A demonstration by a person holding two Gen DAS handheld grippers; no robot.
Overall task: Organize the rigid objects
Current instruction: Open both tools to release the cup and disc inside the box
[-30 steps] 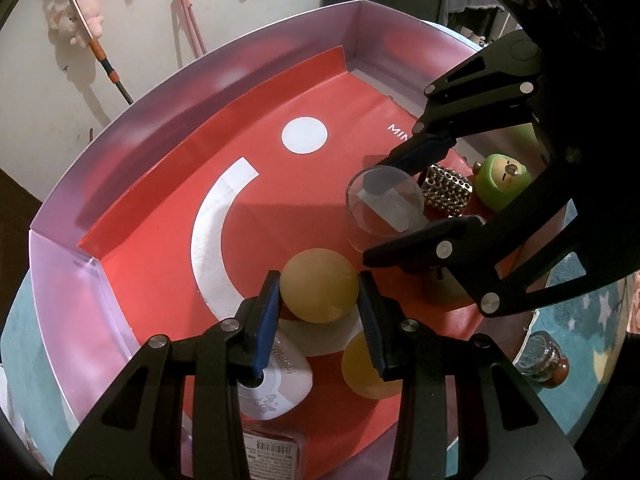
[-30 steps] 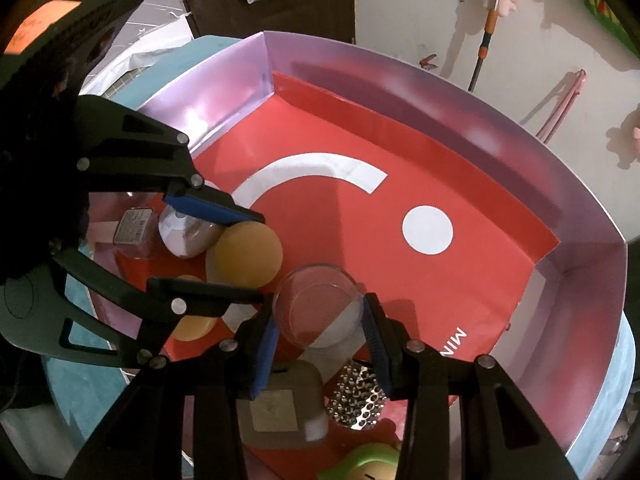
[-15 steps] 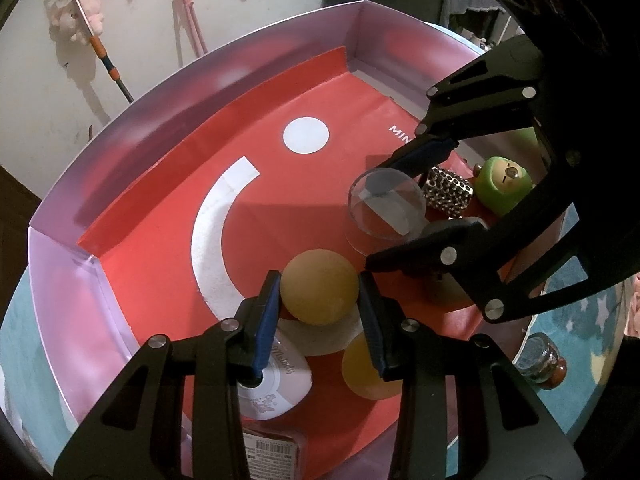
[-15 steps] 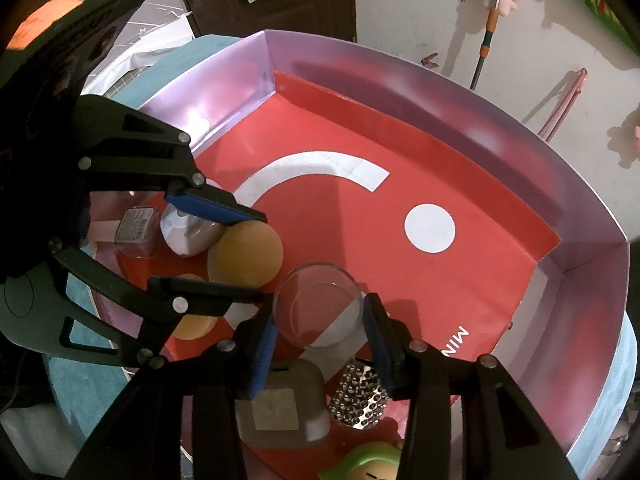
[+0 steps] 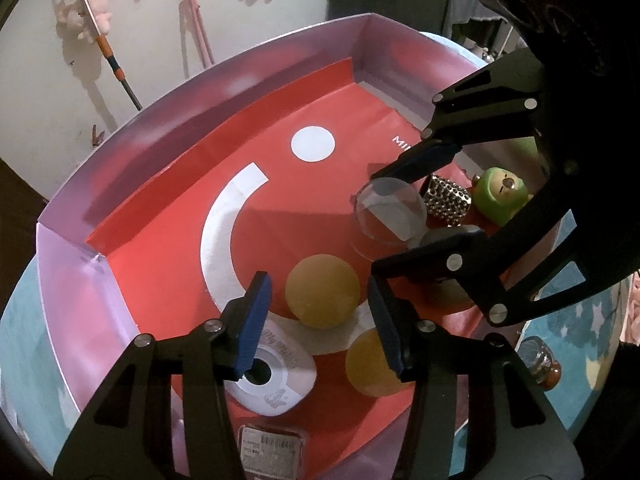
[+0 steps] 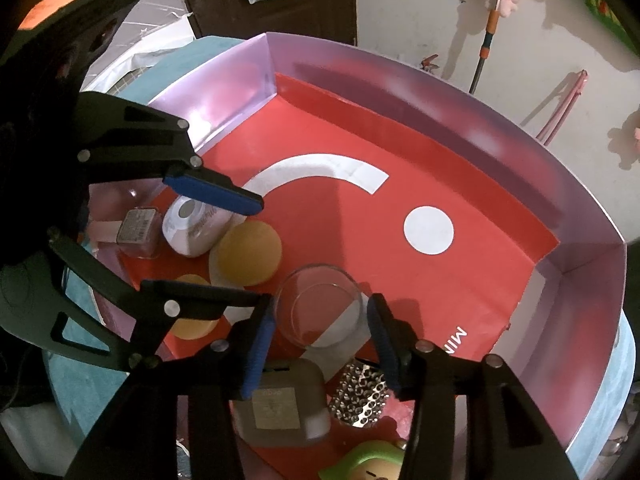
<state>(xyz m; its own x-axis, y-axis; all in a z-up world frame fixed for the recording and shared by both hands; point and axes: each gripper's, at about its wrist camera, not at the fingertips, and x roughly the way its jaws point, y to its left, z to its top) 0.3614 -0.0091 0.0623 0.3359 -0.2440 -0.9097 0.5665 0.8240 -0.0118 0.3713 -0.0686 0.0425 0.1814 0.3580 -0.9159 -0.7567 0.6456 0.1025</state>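
Observation:
A yellow ball (image 5: 322, 296) rests on the red floor of the box between the blue pads of my left gripper (image 5: 320, 322). Its jaws are opening and a slim gap shows on each side of the ball. A clear glass (image 6: 320, 304) stands upright between the pads of my right gripper (image 6: 320, 342), whose jaws are also opening and stand just off its wall. In the right wrist view the left gripper (image 6: 260, 252) straddles the ball (image 6: 248, 254). The left wrist view shows the right gripper (image 5: 380, 222) around the glass (image 5: 390, 216).
The red box has tall lavender walls (image 5: 200, 92). Along its near edge lie a white gadget (image 5: 276, 376), a second yellow ball (image 5: 372, 364), a studded metal piece (image 5: 448, 200), a green toy (image 5: 500, 196), a grey box (image 6: 280, 400) and a labelled clear case (image 6: 138, 228). A small jar (image 5: 540, 364) stands outside on blue cloth.
The left jaws have spread and their pads have come off the yellow ball. The right jaws have widened slightly around the glass. Neither hand has shifted.

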